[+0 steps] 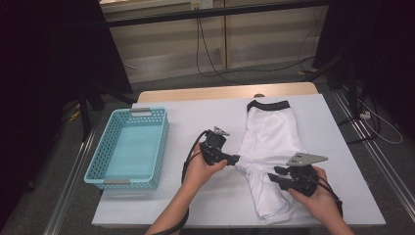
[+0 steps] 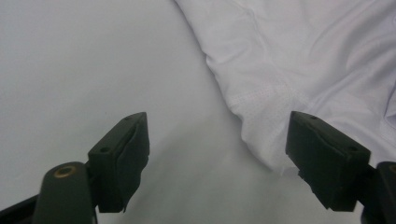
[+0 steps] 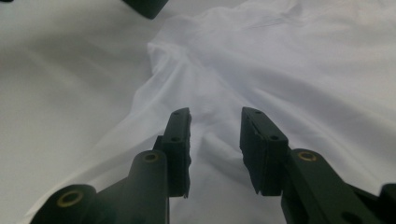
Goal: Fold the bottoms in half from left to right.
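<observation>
White shorts (image 1: 272, 142) with a black waistband (image 1: 267, 105) lie flat on the white tabletop (image 1: 195, 120), waistband toward the far edge, one leg running down toward the person's right hand. A blue plastic basket (image 1: 128, 148) stands well apart at the left, nothing in it.

Left gripper (image 1: 234, 159): at the left edge of the shorts near the crotch. Jaws stand wide, with nothing pinched; in the left gripper view the cloth edge (image 2: 261, 135) lies just ahead of the right-hand jaw, bare tabletop between the two.

Right gripper (image 1: 280, 177): low over the near leg, jaws narrow but with a gap; cloth lies under and between them, pads not pressing that I can tell.

Judged step: folding the shorts, taking fresh holds. To do it well:
- left gripper should slide forward so the hem edge sits between the pads before closing, catching both layers;
- right gripper should drop onto a raised fold (image 3: 205, 140) rather than flat cloth, so the pads bite;
- lift both together, keep the fold line straight.

Views compared: the high view gives the whole layout, basket, waistband, both hands. The left gripper view shows a stitched seam and mesh texture at the cloth edge, which is lost from above. The right gripper view shows the wrinkles running between its jaws, and a corner of the other gripper's jaw at the top.
</observation>
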Tool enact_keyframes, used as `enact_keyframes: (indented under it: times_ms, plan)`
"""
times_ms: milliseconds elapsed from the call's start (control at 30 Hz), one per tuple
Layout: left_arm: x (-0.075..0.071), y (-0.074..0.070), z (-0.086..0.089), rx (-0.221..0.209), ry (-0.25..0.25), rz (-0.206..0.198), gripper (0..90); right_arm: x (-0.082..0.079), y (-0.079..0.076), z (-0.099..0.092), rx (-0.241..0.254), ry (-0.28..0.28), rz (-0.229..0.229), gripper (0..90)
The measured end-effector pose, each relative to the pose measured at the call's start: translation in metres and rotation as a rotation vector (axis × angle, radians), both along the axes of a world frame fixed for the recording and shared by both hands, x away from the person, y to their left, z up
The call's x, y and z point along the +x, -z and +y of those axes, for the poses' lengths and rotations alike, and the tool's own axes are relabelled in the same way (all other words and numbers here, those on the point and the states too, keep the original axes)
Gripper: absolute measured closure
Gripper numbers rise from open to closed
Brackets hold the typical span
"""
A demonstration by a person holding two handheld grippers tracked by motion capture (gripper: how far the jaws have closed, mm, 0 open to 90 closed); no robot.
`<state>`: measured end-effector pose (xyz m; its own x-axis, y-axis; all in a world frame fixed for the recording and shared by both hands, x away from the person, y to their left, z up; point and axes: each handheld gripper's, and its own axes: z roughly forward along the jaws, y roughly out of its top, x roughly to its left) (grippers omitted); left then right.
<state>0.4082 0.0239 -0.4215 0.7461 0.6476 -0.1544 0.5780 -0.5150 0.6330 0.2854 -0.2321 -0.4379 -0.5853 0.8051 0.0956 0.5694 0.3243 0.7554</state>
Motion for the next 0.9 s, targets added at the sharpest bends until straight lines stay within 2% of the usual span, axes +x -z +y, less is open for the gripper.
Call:
enact_keyframes:
  times_ms: [100, 133, 200, 267, 333, 533, 833, 900]
  plan:
    - [-0.001, 0.0, 0.001, -0.001, -0.008, -0.005, 19.9, 0.002, 0.008, 0.01, -0.059, -0.023, 0.018, 66.5]
    - [-0.001, 0.0, 0.001, 0.0, -0.008, -0.007, 19.7, 0.004, 0.01, 0.01, -0.058, -0.021, 0.026, 68.3]
    - [-0.001, 0.0, 0.003, -0.002, -0.004, -0.003, 19.6, 0.007, 0.011, 0.007, -0.055, -0.009, 0.035, 80.4]
    - [-0.001, 0.0, 0.004, -0.002, -0.016, -0.003, 19.6, 0.008, 0.01, 0.002, -0.044, 0.003, 0.047, 88.8]
    - [-0.001, 0.0, 0.005, -0.003, -0.018, 0.0, 19.4, 0.007, 0.01, -0.002, -0.02, 0.006, 0.074, 89.2]
    - [-0.001, -0.001, 0.005, -0.007, -0.017, -0.009, 18.7, -0.001, 0.005, -0.019, 0.007, 0.025, 0.072, 89.6]
    - [0.002, 0.0, 0.005, -0.01, -0.012, -0.009, 16.1, -0.018, -0.001, -0.048, 0.019, 0.069, 0.052, 89.7]
    - [0.003, -0.001, 0.005, -0.012, -0.01, -0.009, 15.7, -0.022, -0.001, -0.055, 0.037, 0.077, 0.054, 89.7]
